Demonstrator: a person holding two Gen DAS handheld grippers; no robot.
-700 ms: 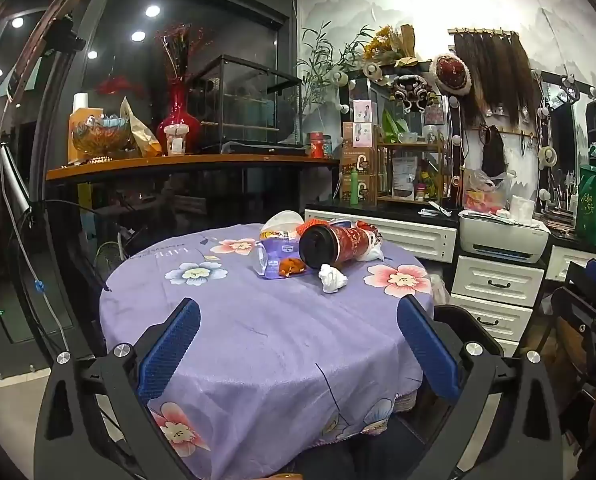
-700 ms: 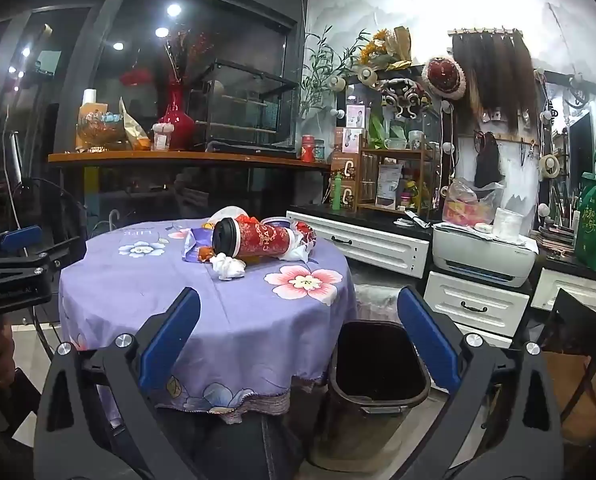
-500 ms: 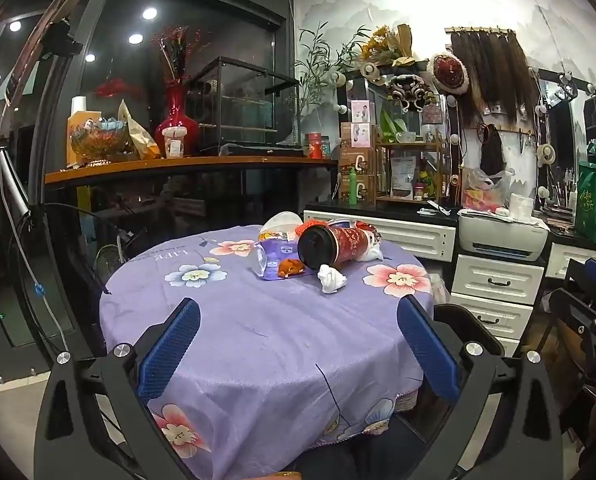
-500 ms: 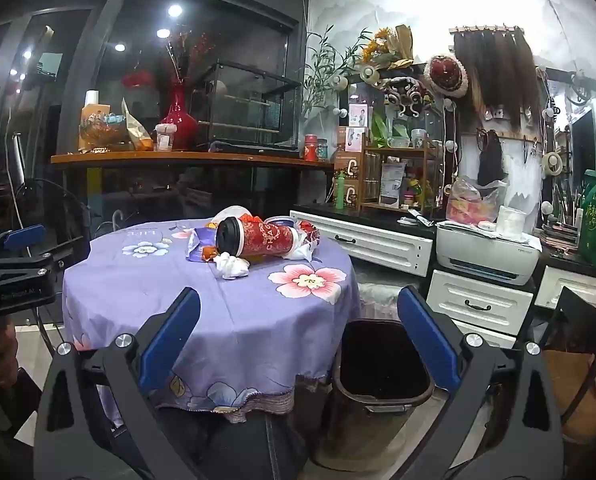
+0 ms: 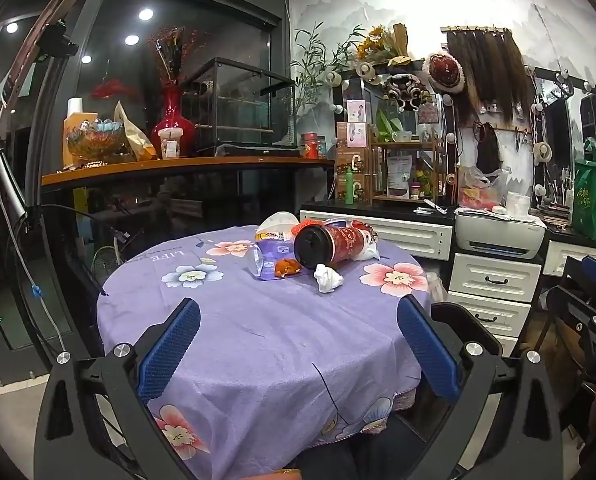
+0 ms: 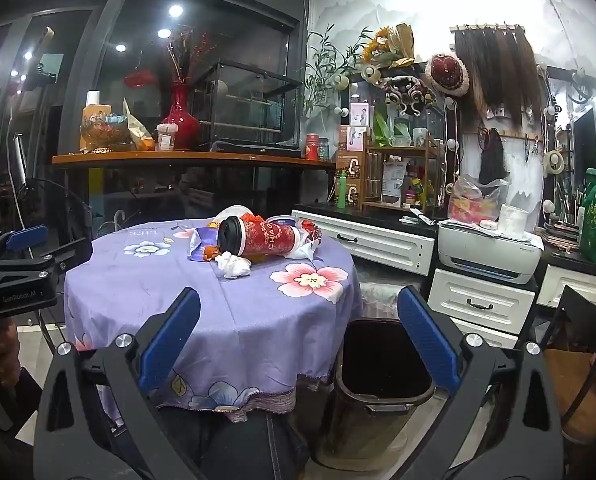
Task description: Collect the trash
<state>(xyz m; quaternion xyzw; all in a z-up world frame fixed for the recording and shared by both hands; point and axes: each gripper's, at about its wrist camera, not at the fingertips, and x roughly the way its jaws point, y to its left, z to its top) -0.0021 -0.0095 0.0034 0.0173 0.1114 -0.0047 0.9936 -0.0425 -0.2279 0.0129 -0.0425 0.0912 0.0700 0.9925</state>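
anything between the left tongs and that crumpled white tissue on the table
Nothing visible. The left tongs stand open over bare purple tablecloth, and the crumpled tissue is the nearest piece of the trash, lying in front of the red cup.

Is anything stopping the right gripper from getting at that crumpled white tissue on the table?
Probably not. The right gripper is wide open, and only bare purple tablecloth lies between it and the crumpled tissue, which sits nearest of the pile.
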